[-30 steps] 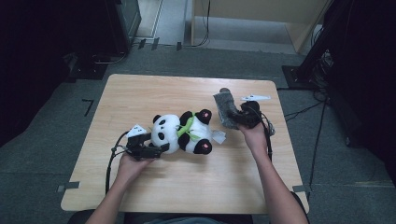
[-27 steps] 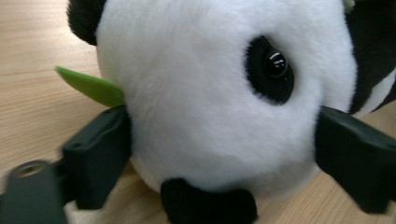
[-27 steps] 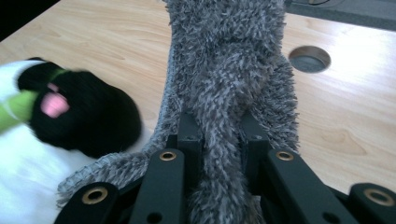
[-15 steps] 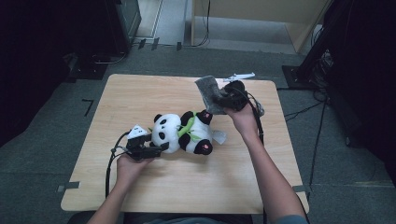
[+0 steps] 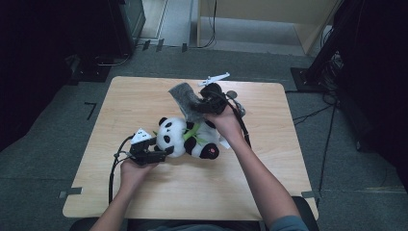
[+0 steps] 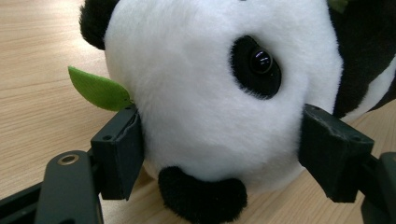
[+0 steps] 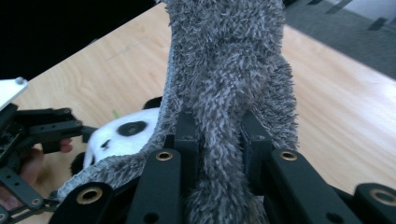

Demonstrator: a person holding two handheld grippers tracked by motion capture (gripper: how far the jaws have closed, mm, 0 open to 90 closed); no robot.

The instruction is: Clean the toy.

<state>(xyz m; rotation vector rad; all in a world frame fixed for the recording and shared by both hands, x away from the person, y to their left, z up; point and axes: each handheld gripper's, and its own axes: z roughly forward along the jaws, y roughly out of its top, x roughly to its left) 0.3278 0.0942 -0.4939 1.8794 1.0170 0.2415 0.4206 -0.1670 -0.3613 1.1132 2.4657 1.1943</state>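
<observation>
The black-and-white plush panda (image 5: 188,138) lay mid-worktop (image 5: 144,101). The left tongs (image 6: 219,154), having just closed, pinched its head; the right tongs (image 7: 217,140) held a fuzzy grey cloth (image 7: 229,70) pinched above it. The high view showed both hands.

Left gripper (image 5: 161,153): low over the table in my left hand (image 5: 131,169), jaws pressed on either side of the panda (image 5: 185,138) head after closing in on it.
Left forearm: comes in from the bottom edge, angled up to the right.
Right gripper (image 5: 192,103): raised in my right hand (image 5: 226,122), jaws clamped on the cloth (image 5: 185,98).
Right forearm: stretched far forward over the table.
</observation>
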